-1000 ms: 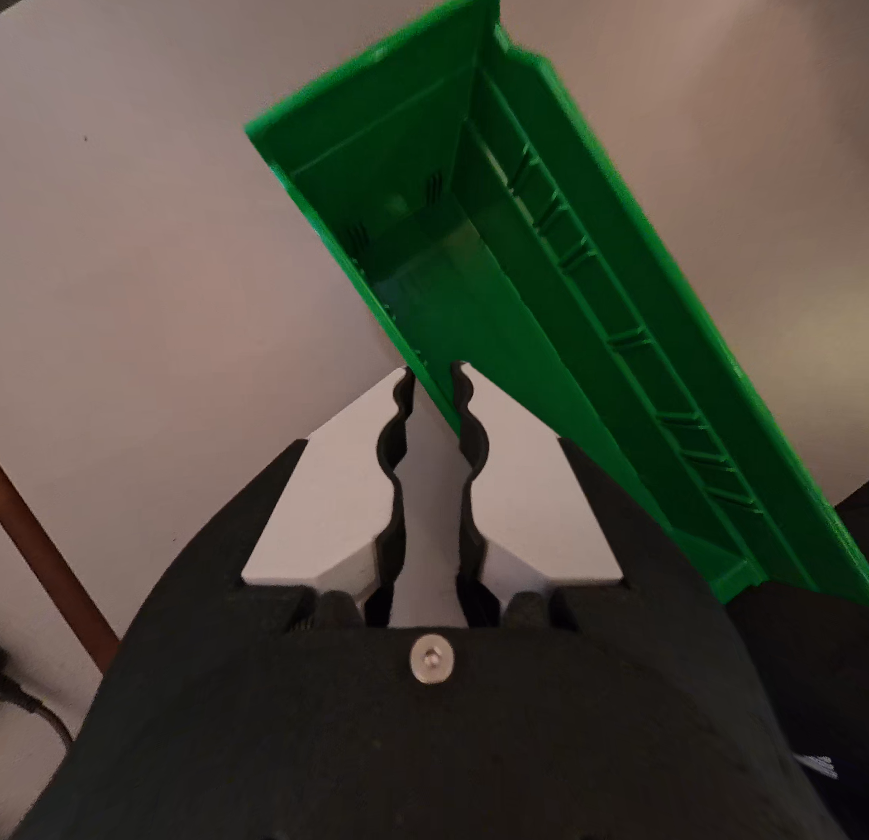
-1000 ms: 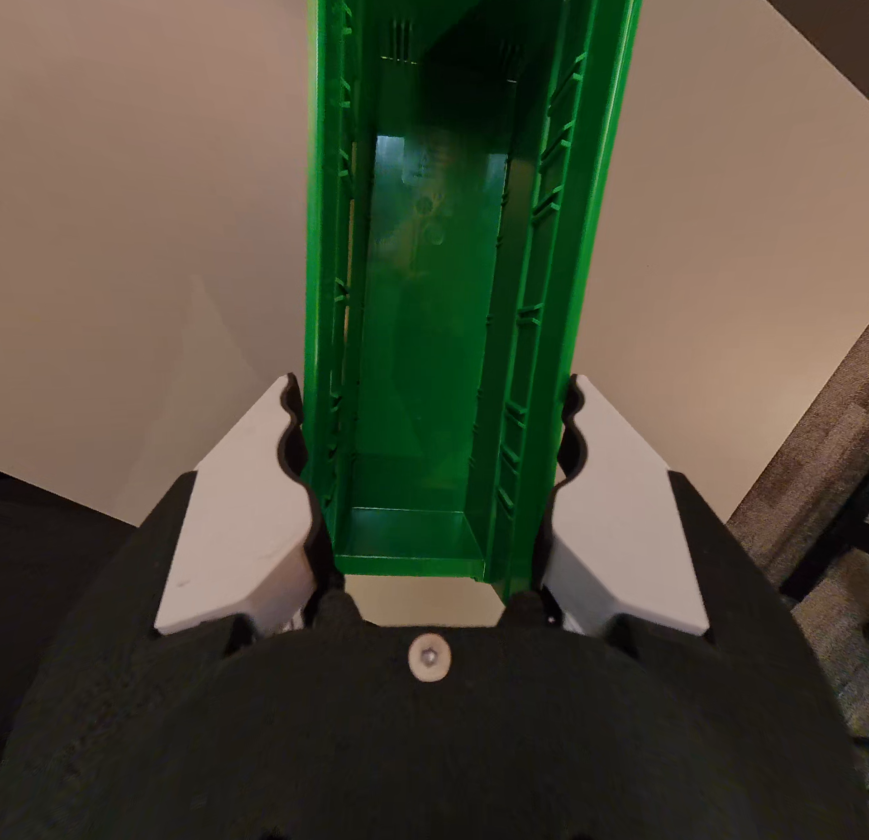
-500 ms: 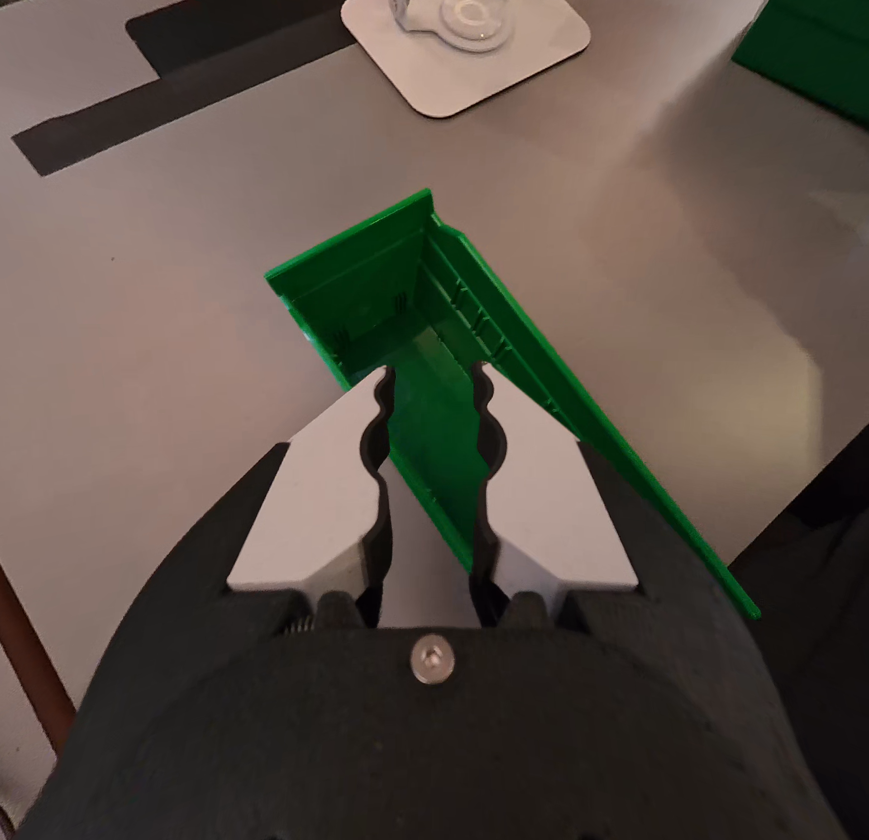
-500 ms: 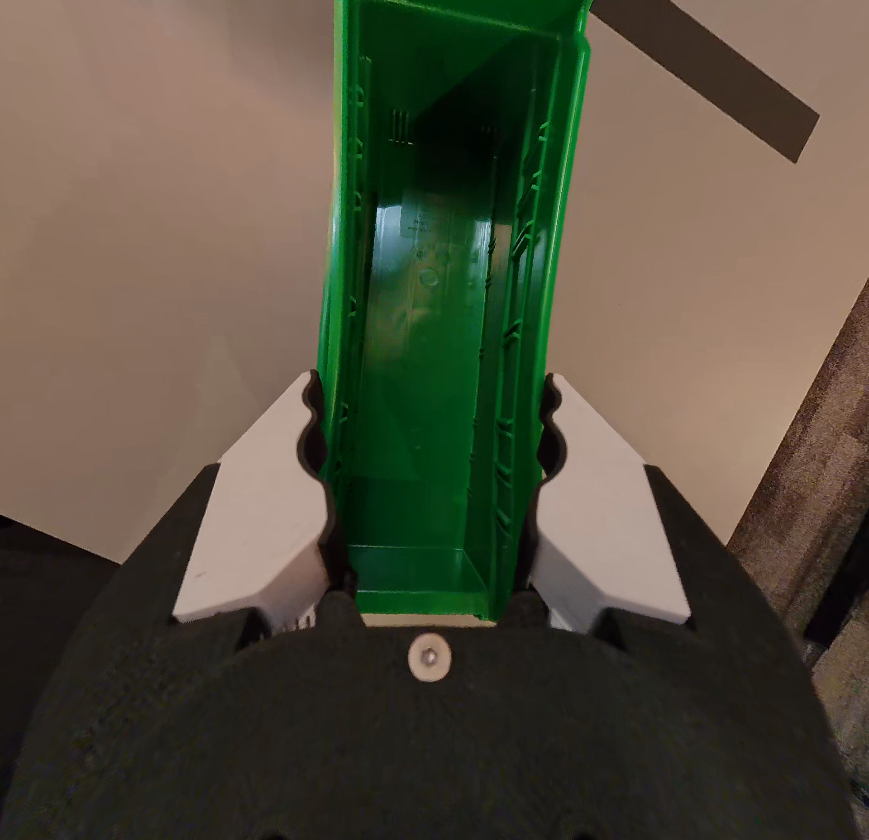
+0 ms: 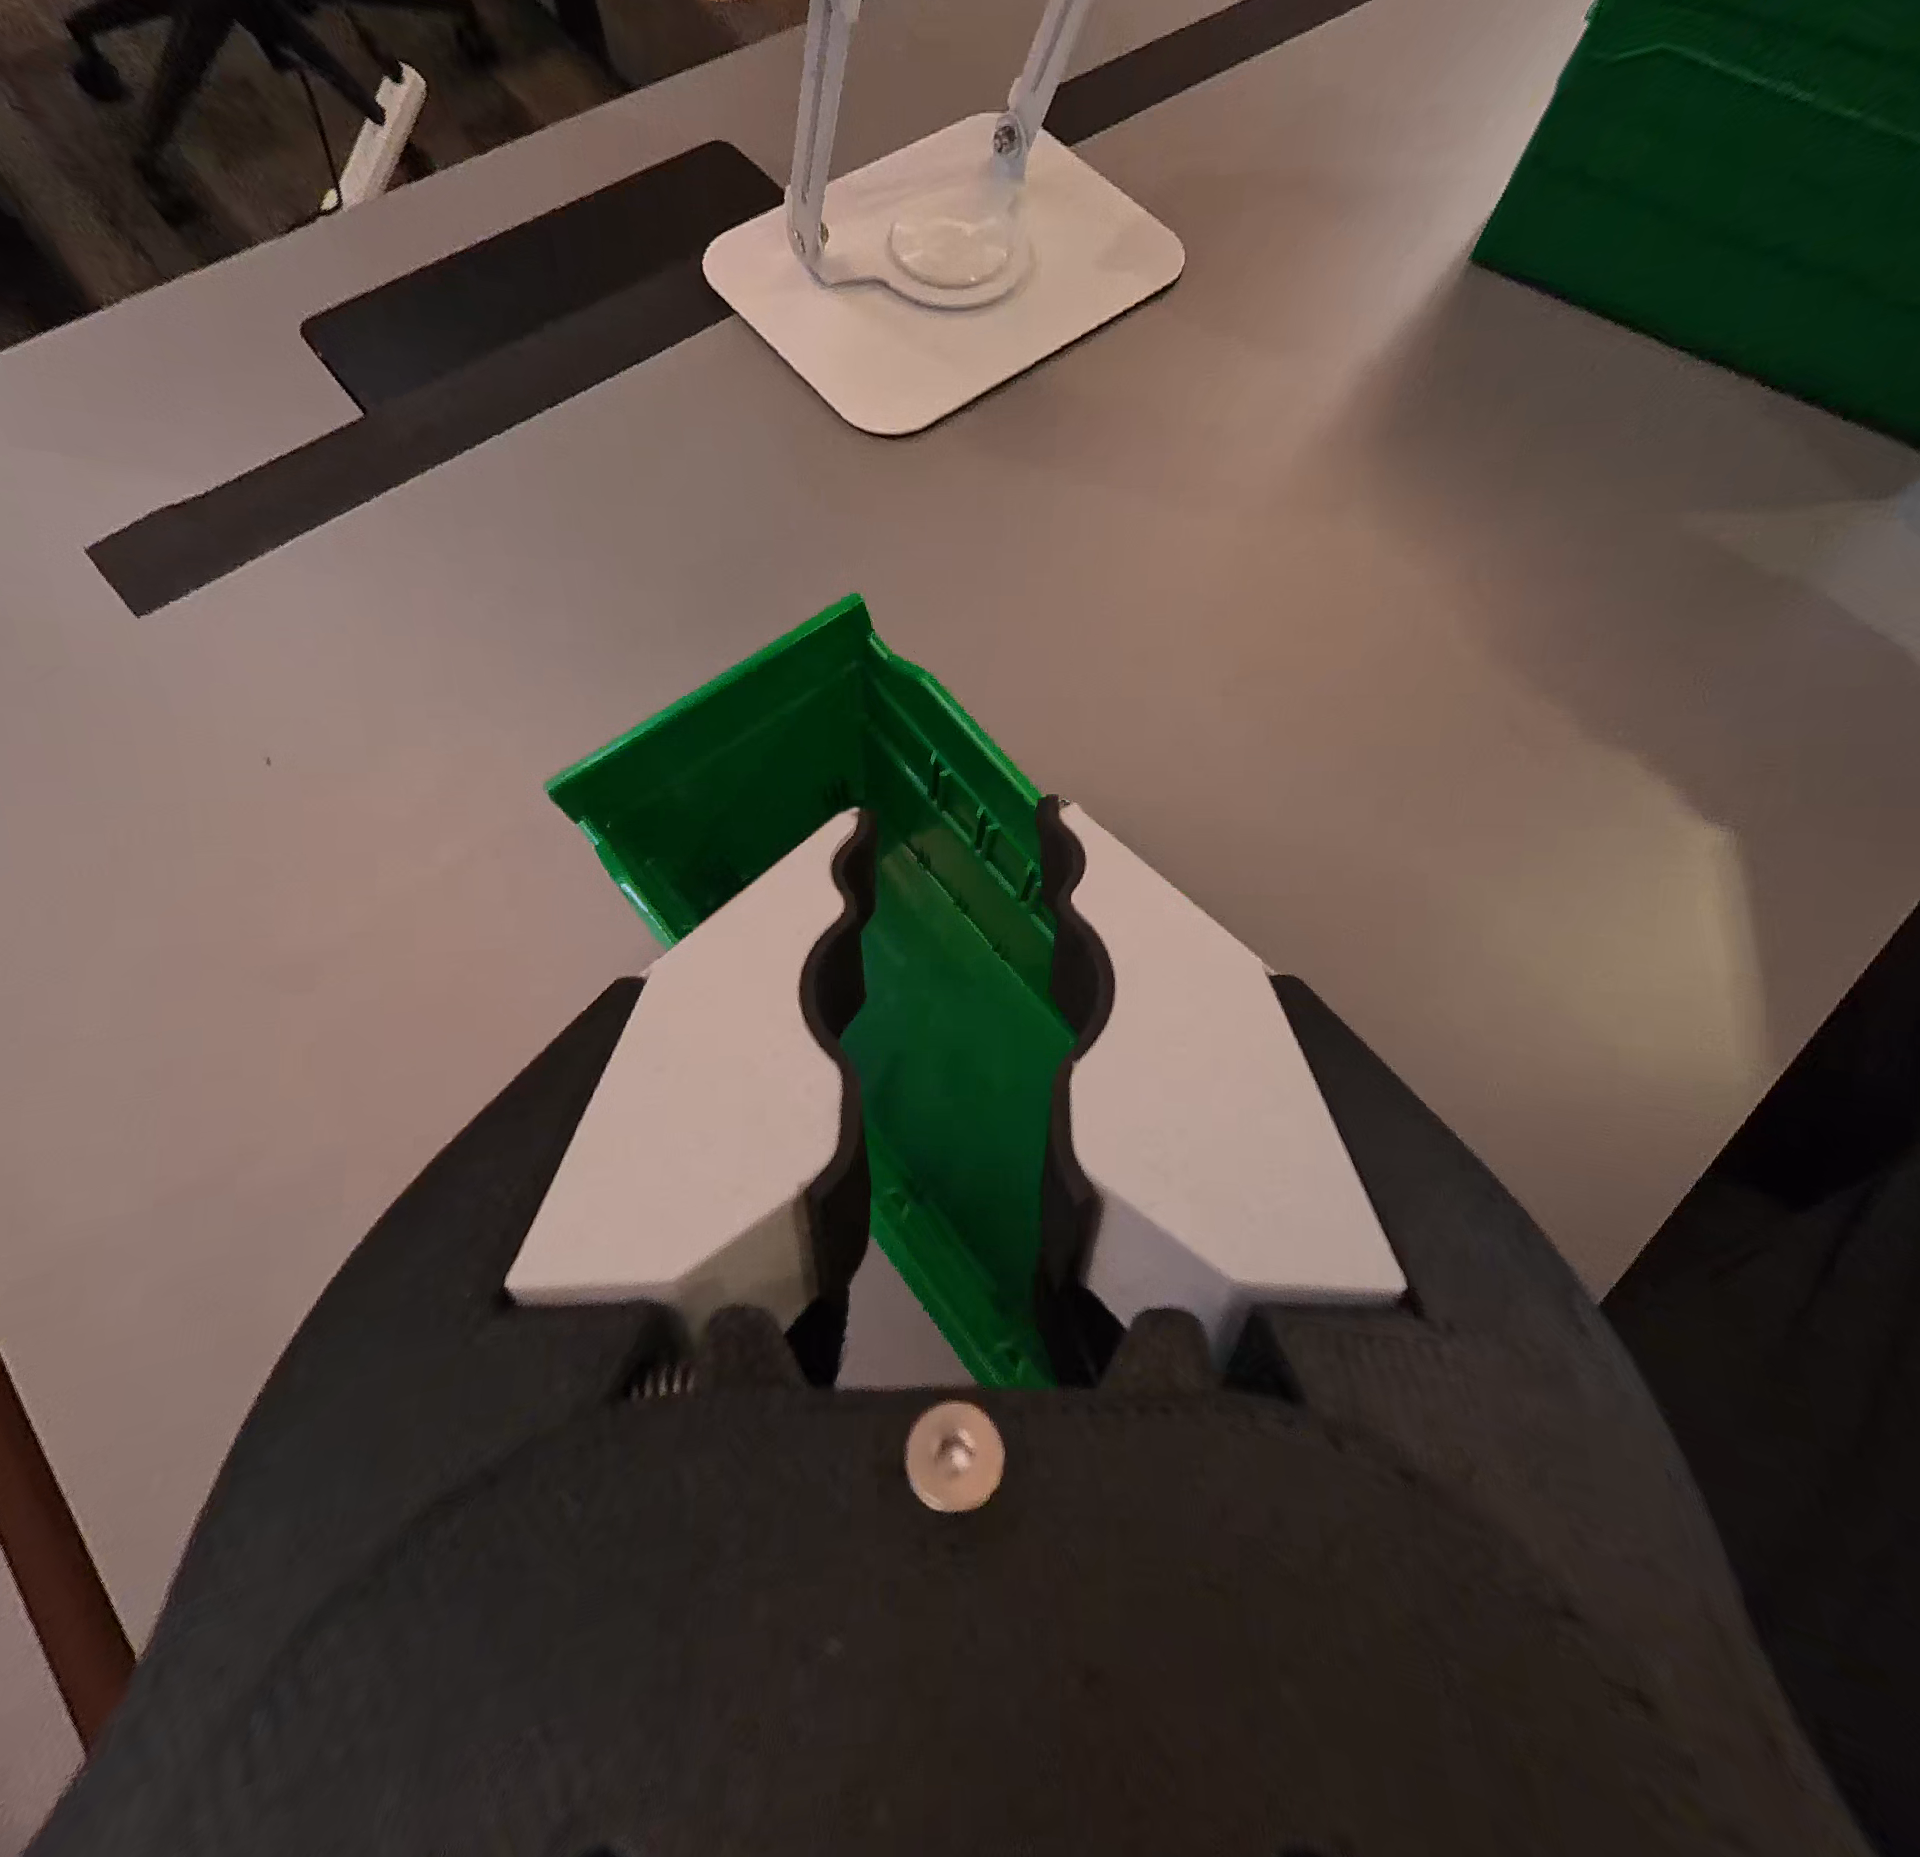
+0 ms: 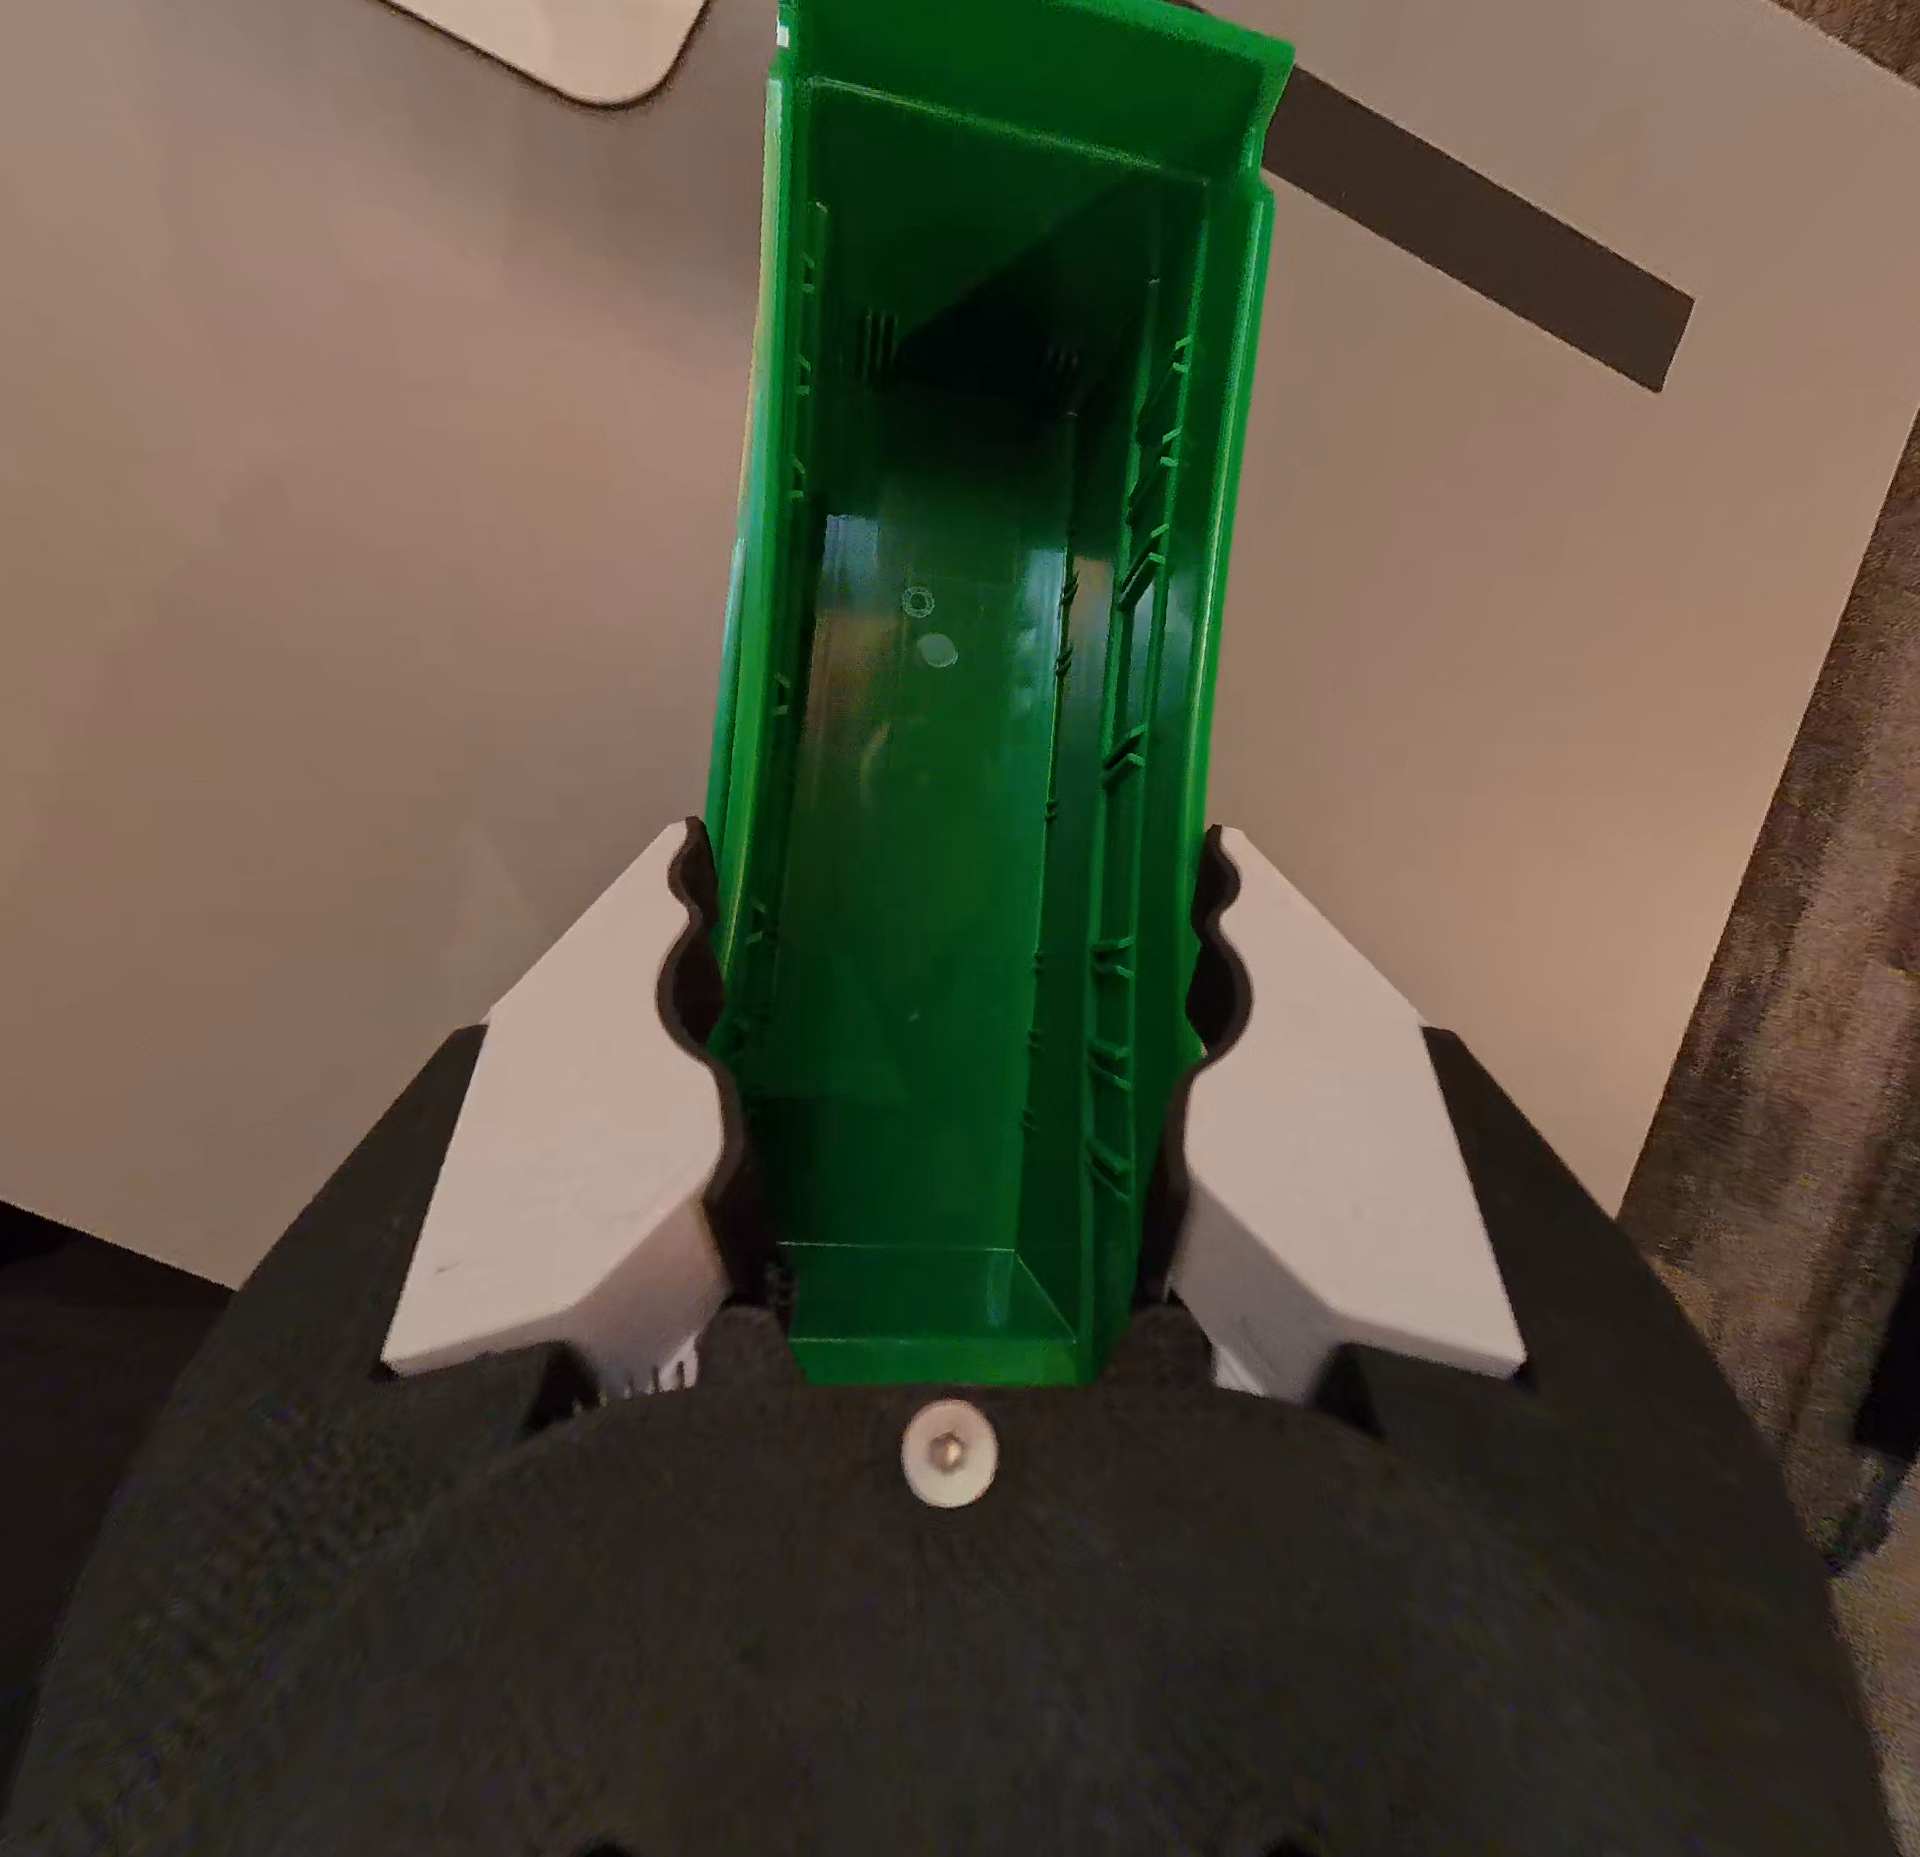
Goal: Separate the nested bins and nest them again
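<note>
Gripping one bin (image 6: 935, 872) across its walls in my right gripper (image 6: 956, 976); my left gripper (image 5: 951, 934) gapes empty above another bin (image 5: 790, 768), mid-frame: renesting needs alignment.

Grey table (image 5: 1299, 664) fills most of the left wrist view. White lamp base (image 5: 945, 280) sits top centre, two thin white arms rising from it. Black strip (image 5: 447, 353) runs across the table, upper left. Office chair base (image 5: 229, 31) on the floor, top left corner. Carpet (image 6: 1787, 976) at right edge of the right wrist view.
</note>
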`<act>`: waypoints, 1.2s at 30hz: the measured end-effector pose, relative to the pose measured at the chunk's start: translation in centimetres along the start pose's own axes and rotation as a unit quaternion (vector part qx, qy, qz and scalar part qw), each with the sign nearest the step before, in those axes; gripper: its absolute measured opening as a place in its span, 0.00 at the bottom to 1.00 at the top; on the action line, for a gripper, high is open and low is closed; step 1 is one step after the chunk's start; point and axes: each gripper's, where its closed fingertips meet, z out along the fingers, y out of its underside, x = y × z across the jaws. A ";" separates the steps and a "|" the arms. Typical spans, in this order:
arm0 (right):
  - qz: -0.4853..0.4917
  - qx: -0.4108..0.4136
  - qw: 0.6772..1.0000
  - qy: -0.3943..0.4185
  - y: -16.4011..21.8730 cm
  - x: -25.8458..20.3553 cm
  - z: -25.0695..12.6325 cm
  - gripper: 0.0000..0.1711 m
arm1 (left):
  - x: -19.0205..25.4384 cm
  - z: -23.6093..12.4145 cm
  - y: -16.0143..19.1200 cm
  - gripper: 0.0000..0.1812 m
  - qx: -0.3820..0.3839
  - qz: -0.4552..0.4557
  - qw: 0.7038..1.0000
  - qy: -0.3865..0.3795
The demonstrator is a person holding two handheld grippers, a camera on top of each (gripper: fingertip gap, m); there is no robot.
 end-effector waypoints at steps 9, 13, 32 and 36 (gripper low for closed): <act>-0.020 -0.008 1.000 0.009 -0.3 -0.4 -0.5 0.59 | 0.9 0.4 -0.1 0.17 -0.005 0.008 1.000 0.012; -0.034 -0.048 0.998 0.006 0.7 -0.9 -0.1 0.61 | 1.1 0.6 -0.1 0.17 -0.006 0.009 1.000 0.017; -0.047 -0.037 0.998 0.006 -2.0 0.2 -1.7 0.54 | 1.9 1.3 0.2 0.17 -0.018 0.015 0.999 0.033; -0.021 -0.077 0.997 0.007 -1.1 0.6 -0.9 0.78 | 2.1 1.5 0.3 0.17 -0.021 0.014 0.999 0.038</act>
